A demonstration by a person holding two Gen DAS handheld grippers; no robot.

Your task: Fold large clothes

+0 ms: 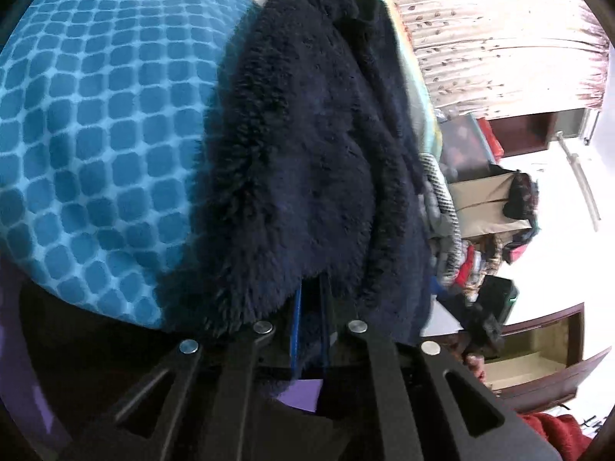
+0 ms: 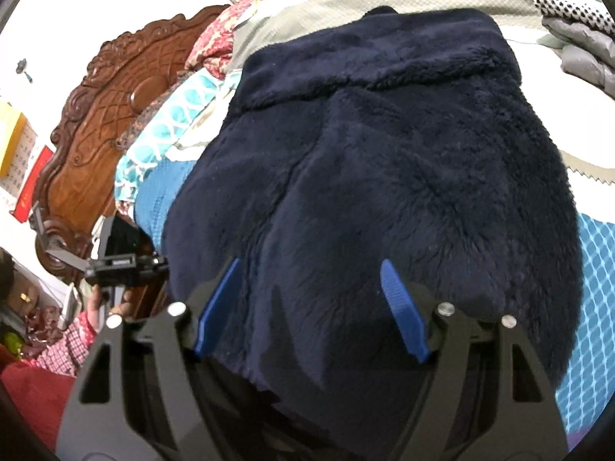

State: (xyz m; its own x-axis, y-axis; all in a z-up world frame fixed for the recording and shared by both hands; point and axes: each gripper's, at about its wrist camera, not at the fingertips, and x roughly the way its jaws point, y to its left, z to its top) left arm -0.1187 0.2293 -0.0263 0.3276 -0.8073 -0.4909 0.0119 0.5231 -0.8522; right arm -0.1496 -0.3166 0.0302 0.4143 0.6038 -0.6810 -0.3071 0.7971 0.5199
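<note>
Left gripper [image 1: 309,307]: blue pads nearly together, only a narrow slot between them, pinching an edge of the navy fleece garment [image 1: 303,146]. The fleece bunches up directly over the fingertips and hides them.

Right gripper [image 2: 309,307]: jaws spread wide, blue fingers [image 2: 403,319] well apart, nothing clamped. Fleece lies between and under them; whether the pads actually touch the pile, I cannot tell.

Garment: dark navy, thick plush, folded over itself in a heap on the blue checked blanket [image 1: 96,115] covering the bed. In the right wrist view it fills the centre, with a rolled hem or collar across its far end.

Beyond it: grey quilted bedding [image 2: 307,19], a grey puffer item [image 2: 584,53] at far right, and a carved wooden headboard [image 2: 103,123] at left. A wall calendar [image 2: 19,161] hangs beside the headboard; print too small to read.

No legible brand or label anywhere on the garment or grippers.
</note>
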